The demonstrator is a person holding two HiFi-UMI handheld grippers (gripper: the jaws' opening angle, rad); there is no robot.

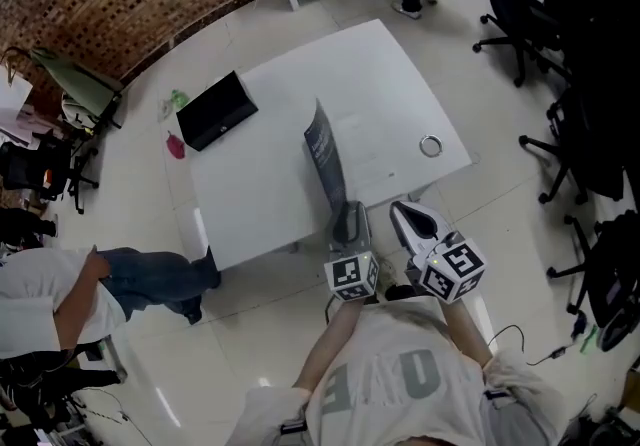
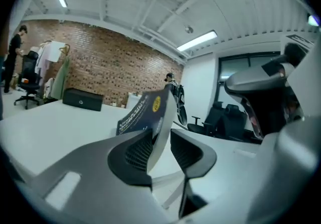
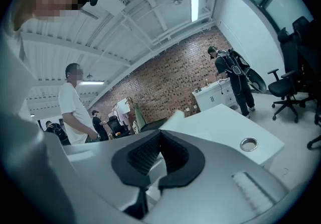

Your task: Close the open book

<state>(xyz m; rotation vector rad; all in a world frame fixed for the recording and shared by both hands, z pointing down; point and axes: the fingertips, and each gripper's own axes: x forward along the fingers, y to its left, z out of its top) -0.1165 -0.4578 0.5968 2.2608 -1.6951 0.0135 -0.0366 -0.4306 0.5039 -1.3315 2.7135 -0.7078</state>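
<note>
Between the parted jaws of the left gripper (image 2: 161, 140) the dark blue cover (image 2: 145, 110) of the open book (image 1: 360, 166) is stood nearly upright, leaned on one pad (image 2: 136, 153), unclamped. It is best swung over the white pages (image 1: 380, 139) and laid flat. Right of the book the shut, empty right gripper (image 3: 159, 155) is held; left of it, clear of the swing, a black rectangular box (image 1: 216, 110) is set on the same white table (image 1: 260, 214).

Right hand-held gripper (image 3: 159, 135) apparently closed
</note>
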